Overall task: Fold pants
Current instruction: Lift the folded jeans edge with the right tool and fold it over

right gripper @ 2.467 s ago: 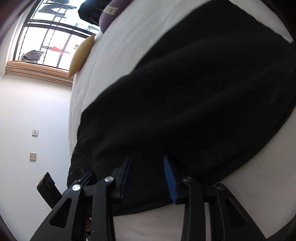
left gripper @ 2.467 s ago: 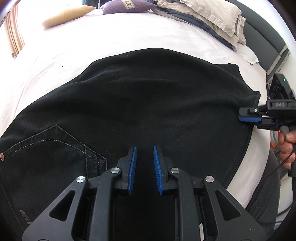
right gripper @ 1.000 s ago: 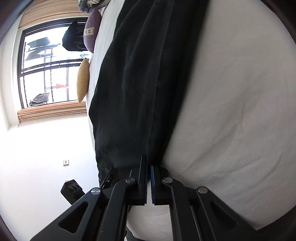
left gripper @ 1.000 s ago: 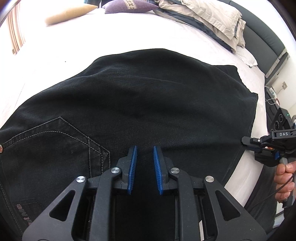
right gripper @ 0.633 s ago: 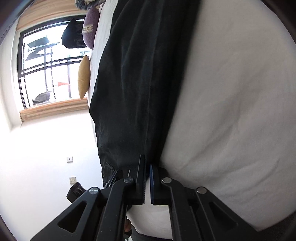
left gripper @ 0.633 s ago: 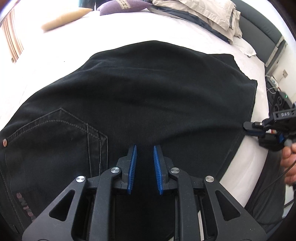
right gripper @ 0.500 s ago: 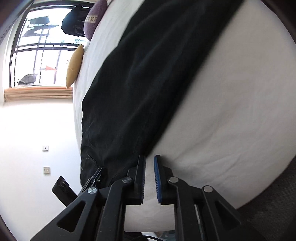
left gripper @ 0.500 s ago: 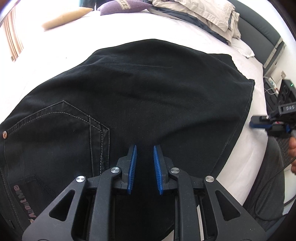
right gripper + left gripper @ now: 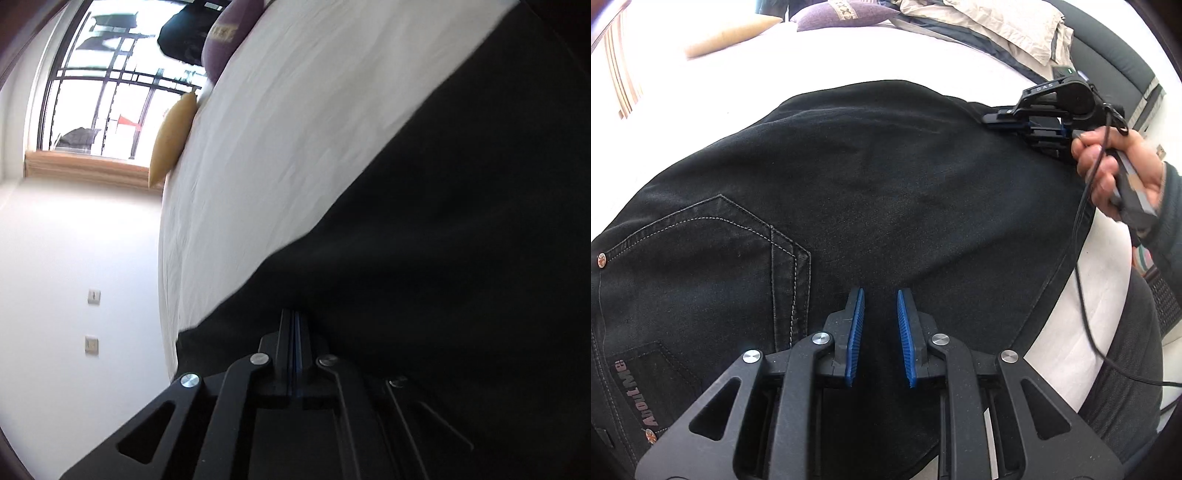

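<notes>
Pants (image 9: 886, 192) spread across bed (image 9: 849, 51), pillows (image 9: 1008, 26) behind.
Left gripper (image 9: 879, 338) over near edge, right of back pocket (image 9: 701, 258); right gripper (image 9: 1004, 120) at far right corner; cushion (image 9: 731, 31) far left.

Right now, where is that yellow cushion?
In the left wrist view the yellow cushion lies at the far left edge of the white bed, beside the purple cushion, well beyond the black jeans.
</notes>
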`<act>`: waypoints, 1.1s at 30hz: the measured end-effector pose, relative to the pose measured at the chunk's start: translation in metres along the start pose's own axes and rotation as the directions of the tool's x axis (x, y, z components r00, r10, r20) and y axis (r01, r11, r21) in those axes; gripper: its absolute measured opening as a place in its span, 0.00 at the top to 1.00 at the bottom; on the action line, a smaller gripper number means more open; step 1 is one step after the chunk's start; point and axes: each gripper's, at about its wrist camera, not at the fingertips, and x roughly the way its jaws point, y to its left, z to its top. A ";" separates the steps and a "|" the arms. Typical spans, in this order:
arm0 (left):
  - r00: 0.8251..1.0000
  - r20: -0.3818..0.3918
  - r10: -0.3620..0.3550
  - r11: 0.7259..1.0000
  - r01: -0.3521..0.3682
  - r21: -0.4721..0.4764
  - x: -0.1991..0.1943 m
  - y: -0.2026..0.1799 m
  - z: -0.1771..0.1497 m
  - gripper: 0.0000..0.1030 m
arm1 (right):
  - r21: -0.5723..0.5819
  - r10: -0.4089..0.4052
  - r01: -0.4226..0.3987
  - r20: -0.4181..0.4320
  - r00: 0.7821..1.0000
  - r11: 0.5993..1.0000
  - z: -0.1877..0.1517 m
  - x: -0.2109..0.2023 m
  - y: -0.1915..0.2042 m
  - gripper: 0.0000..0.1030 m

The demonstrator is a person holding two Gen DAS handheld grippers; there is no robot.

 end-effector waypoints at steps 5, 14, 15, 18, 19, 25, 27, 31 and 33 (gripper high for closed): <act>1.000 0.003 -0.006 1.000 0.006 -0.001 0.001 0.003 -0.001 0.83 | 0.136 -0.118 0.082 0.286 0.951 0.987 0.029 -0.080 -0.059 1.00; 1.000 -0.003 0.009 1.000 -0.009 -0.021 -0.014 -0.004 0.010 0.82 | -0.052 -0.089 0.111 0.323 0.942 0.992 0.009 -0.111 -0.010 0.91; 1.000 0.016 0.004 1.000 -0.004 -0.012 -0.019 -0.007 0.016 0.82 | -0.125 -0.027 0.062 0.267 0.963 0.990 0.001 -0.093 0.010 0.86; 0.995 0.091 -0.047 0.999 0.047 0.005 -0.034 -0.017 0.053 0.82 | -0.225 -0.035 0.062 0.123 0.992 0.972 -0.008 -0.048 0.030 0.74; 0.992 0.105 -0.069 0.998 0.068 0.013 -0.032 -0.021 0.068 0.82 | -0.205 -0.114 0.134 0.108 0.988 0.969 -0.005 -0.036 0.021 0.75; 0.982 0.021 -0.189 0.979 0.186 0.084 0.047 -0.032 0.155 0.82 | -0.045 -0.158 0.169 0.190 0.969 0.985 0.015 -0.061 -0.036 1.00; 0.989 -0.040 -0.140 0.988 0.142 0.064 0.082 -0.014 0.169 0.82 | -0.051 -0.142 0.155 0.192 0.971 0.987 0.015 -0.065 -0.043 1.00; 0.994 -0.003 -0.112 0.993 0.112 0.027 0.085 0.036 0.172 0.82 | -0.028 -0.133 0.143 0.223 0.966 0.989 0.017 -0.068 -0.050 1.00; 1.000 0.016 0.004 1.000 -0.004 -0.002 0.079 0.066 0.171 0.82 | -0.040 -0.155 0.170 0.248 0.956 0.985 0.020 -0.070 -0.047 1.00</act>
